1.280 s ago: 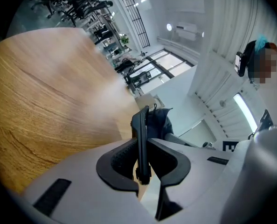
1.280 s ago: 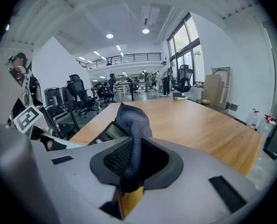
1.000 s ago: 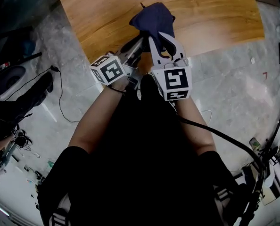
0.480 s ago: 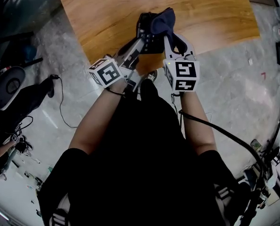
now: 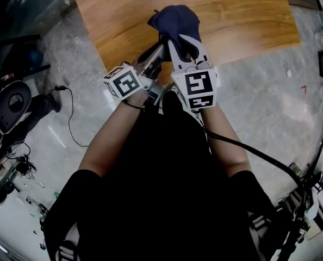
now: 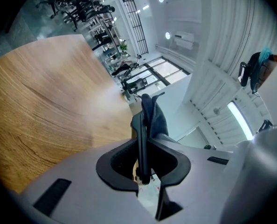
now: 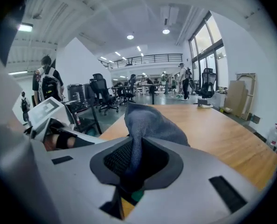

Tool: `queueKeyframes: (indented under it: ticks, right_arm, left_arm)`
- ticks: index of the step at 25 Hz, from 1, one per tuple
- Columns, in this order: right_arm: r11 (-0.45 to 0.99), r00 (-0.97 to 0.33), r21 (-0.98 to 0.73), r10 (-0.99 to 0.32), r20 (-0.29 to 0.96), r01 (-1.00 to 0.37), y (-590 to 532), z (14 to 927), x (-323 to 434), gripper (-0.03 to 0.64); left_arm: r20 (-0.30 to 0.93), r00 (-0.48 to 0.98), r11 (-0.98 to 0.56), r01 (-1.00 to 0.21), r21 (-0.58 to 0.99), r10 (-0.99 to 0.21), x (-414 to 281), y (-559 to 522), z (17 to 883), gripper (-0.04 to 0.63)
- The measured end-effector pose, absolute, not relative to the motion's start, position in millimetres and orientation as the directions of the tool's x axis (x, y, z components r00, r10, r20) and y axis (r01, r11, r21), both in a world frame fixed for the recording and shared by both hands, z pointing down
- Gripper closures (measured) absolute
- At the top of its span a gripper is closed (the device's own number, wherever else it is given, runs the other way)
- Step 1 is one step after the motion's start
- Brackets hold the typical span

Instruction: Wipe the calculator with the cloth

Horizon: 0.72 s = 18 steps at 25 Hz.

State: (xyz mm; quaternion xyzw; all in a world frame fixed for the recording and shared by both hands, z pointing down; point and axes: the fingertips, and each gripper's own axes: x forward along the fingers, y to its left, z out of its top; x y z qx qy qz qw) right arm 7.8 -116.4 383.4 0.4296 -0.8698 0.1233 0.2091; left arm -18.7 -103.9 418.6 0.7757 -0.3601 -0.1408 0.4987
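Tabletop (image 5: 243, 15): plain wood. Both tools are held up over its near edge, close together.

Cloth (image 5: 175, 19): half a second back it sat further up and to the right, with the calculator's key face showing. Now it's pulled back over that face, the same cover as a second ago. I read that as one full back-and-forth stroke, so wiping is under way. Can't judge how clean the calculator is.

Calculator (image 6: 141, 134): off the tabletop, edge-on in the left hand-held gripper (image 6: 142, 169). The jaws are part-closed and clamped on its thin body, and that grip hasn't shifted. From above it's almost all hidden under the cloth.

Right hand-held gripper (image 7: 135, 167): jaws also part-closed, pinching a fold of the cloth, with the bunch draped forward past the tips. The grip is steady and only the hand travels.
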Motion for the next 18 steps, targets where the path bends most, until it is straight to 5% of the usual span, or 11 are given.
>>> queueKeyframes:
  ticks: [18]
  right_arm:
    - [0.680,-0.639,-0.137,-0.574,0.511,-0.720,-31,398,-8,0.558]
  left_arm:
    - [0.105,0.667,-0.206,-0.370,0.906,-0.737,-37,-107,412,0.525]
